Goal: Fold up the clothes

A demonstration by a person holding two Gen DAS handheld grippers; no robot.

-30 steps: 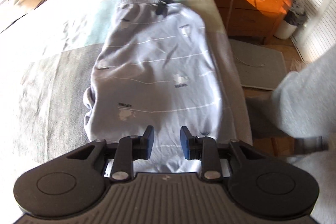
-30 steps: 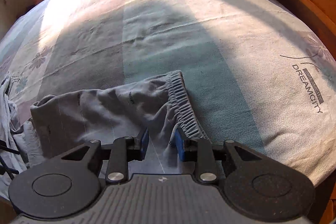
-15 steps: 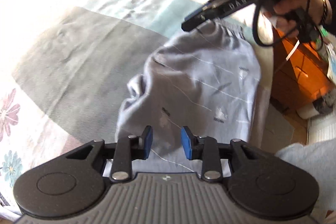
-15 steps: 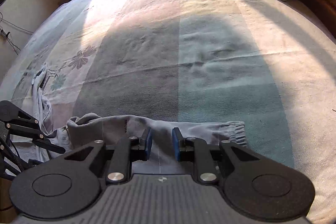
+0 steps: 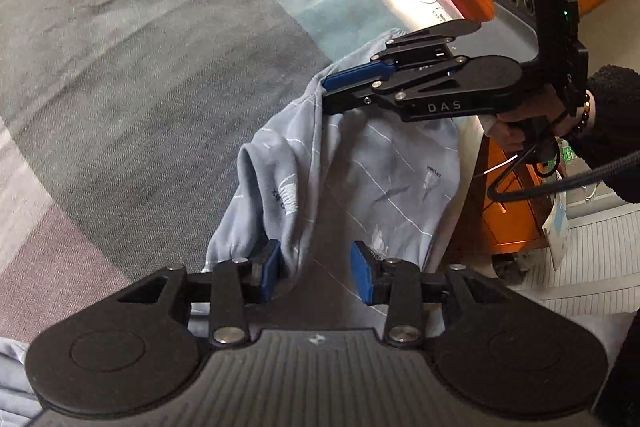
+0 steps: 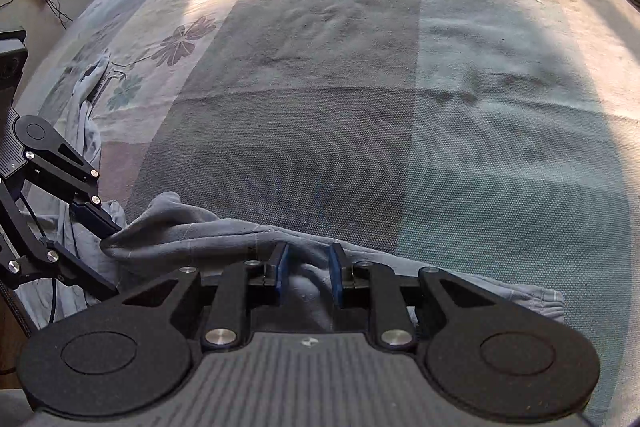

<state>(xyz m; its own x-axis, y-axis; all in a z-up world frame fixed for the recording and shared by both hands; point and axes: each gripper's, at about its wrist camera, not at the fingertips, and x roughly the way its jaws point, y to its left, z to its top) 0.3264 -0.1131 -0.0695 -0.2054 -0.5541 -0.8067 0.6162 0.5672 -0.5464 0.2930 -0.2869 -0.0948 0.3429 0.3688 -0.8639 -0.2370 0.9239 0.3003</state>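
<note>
Pale grey-blue cotton trousers (image 5: 372, 167) draped over the bed's (image 5: 132, 67) near edge, left hand-held gripper (image 5: 316, 273) opening around a fold, right hand-held gripper (image 6: 306, 275) pinching the waistband edge.

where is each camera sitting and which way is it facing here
Left wrist: on the left gripper, looking steeply down its opening fingers at the grey garment and bed cover; the right gripper, a hand and a dark sleeve show.
Right wrist: on the right gripper, looking down across the bed cover toward the wall; cloth lies between its fingers, and the left gripper shows at the left edge.
Shared: the garment, the bed cover, and each other's gripper.
</note>
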